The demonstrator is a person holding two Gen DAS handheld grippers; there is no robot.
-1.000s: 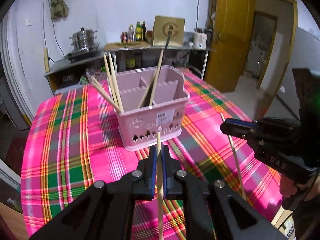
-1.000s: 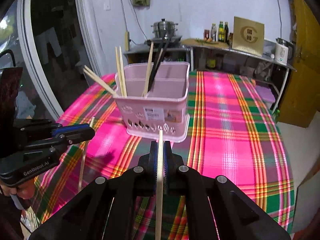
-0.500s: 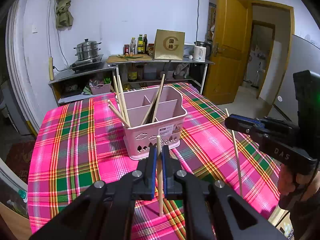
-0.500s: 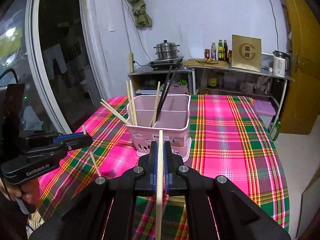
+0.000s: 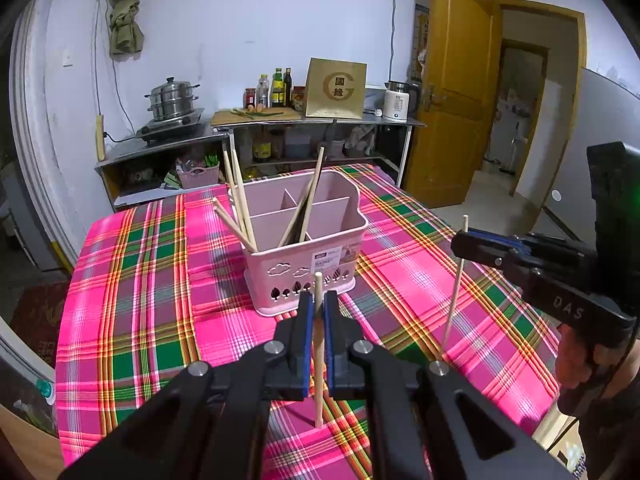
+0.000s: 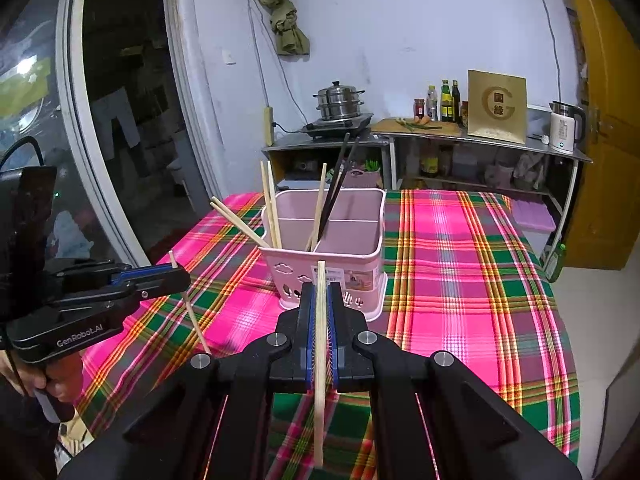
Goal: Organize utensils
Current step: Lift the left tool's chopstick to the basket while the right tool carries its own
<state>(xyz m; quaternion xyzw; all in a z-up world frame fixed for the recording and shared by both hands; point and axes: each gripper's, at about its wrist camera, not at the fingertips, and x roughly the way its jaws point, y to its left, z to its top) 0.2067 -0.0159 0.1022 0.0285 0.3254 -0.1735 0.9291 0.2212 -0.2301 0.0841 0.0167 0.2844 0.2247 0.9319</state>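
A pink utensil caddy with several compartments stands on the plaid tablecloth. Several light wooden chopsticks and a dark pair lean out of it. My left gripper is shut on a light wooden chopstick that stands upright between its blue pads, in front of the caddy. My right gripper is shut on another wooden chopstick, also upright. Each gripper shows in the other's view: the right gripper at the right edge, the left gripper at the left, each with its chopstick hanging down.
The pink, green and yellow plaid table fills the foreground. Behind it a metal shelf carries a steamer pot, bottles, a tan box and a white kettle. A yellow door stands open at the right. A hand holds the left gripper.
Both grippers have drawn back and up from the caddy, which now looks smaller and farther off. Each keeps its chopstick clamped upright.
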